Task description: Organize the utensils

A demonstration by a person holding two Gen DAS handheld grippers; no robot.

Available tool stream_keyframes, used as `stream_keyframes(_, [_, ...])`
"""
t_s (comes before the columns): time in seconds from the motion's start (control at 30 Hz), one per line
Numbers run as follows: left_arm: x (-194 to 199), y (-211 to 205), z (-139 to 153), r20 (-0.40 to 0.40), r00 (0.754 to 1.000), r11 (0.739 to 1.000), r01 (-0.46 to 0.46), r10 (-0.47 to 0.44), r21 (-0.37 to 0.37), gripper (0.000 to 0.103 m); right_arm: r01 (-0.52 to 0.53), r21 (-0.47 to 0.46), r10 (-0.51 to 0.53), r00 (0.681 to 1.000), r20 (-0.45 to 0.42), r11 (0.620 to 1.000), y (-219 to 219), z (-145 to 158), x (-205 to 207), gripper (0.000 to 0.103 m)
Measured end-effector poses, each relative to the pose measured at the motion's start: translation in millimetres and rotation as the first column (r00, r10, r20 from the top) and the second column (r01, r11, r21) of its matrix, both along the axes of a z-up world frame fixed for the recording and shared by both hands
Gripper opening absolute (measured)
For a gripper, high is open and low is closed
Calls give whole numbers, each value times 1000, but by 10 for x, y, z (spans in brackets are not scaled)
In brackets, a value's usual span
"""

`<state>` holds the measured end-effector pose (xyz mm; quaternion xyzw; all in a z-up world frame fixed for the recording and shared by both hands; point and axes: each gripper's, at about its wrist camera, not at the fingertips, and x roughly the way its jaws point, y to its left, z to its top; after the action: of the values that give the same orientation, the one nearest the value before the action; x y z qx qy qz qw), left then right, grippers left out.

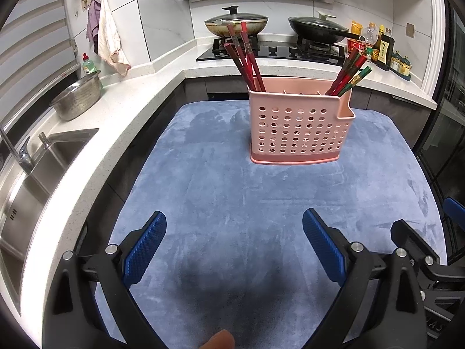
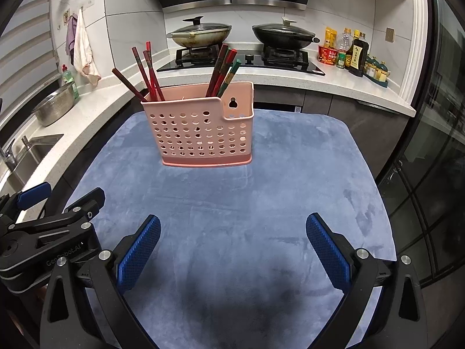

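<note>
A pink perforated utensil holder (image 1: 300, 122) (image 2: 200, 128) stands upright on a blue mat (image 1: 232, 203) (image 2: 247, 197). Several red chopsticks (image 1: 247, 58) (image 2: 145, 72) lean in its left compartment. Red and green chopsticks (image 1: 348, 72) (image 2: 222, 71) lean in its right compartment. My left gripper (image 1: 234, 226) is open and empty, low over the near part of the mat. My right gripper (image 2: 232, 231) is open and empty beside it, also well short of the holder. The left gripper also shows at the left edge of the right wrist view (image 2: 58, 203).
A white counter (image 1: 116, 110) runs along the left with a steel sink (image 1: 35, 180), a metal colander (image 1: 77, 96) and a soap bottle (image 1: 88, 64). A stove with two lidded pans (image 1: 235, 23) (image 2: 283, 33) sits behind. Sauce bottles (image 2: 356, 52) stand at the back right.
</note>
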<state>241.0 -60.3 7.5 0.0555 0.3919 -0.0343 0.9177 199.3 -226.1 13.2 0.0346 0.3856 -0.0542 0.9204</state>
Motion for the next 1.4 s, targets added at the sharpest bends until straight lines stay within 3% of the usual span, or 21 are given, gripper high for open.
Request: stream_keyframes(1.4, [-14,101,-22,-4,999,999,-44,44,-11,90,4,-15,-5,1000,-14,1000,56,-41,0,97])
